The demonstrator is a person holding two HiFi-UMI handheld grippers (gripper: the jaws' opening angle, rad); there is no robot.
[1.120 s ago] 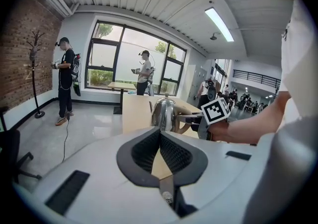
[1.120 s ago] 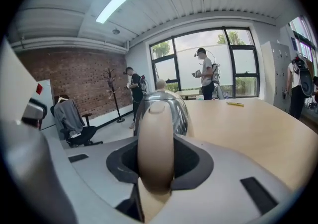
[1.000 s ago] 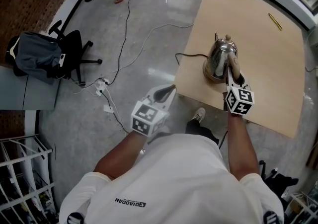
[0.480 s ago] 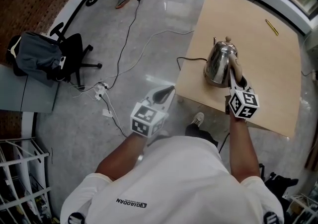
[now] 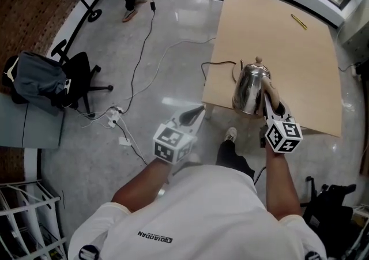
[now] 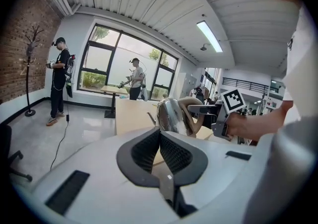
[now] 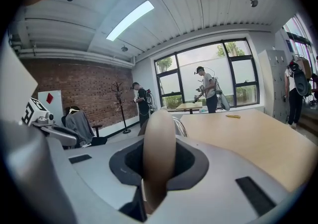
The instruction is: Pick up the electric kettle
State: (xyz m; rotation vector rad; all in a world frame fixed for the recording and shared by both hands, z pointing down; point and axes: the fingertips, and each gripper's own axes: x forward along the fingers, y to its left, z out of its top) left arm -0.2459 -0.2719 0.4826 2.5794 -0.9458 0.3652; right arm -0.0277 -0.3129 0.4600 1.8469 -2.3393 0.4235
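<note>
Right gripper view: right gripper (image 7: 159, 161) clamped on the tan handle (image 7: 159, 133), nothing loose. Head view: electric kettle (image 5: 248, 87) upright over the table (image 5: 300, 51) near edge, apparently lifted clear. Left gripper (image 6: 160, 144) closed, empty, well apart. Step: lifting. Next: hold level, mind the cord (image 5: 214, 64).

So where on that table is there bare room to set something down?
The light wooden table is mostly bare: the wide stretch between the shiny steel kettle and the yellow pen near the far edge, plus the right side. Crowded only at the near left edge, where the black cord loops beside the kettle.
</note>
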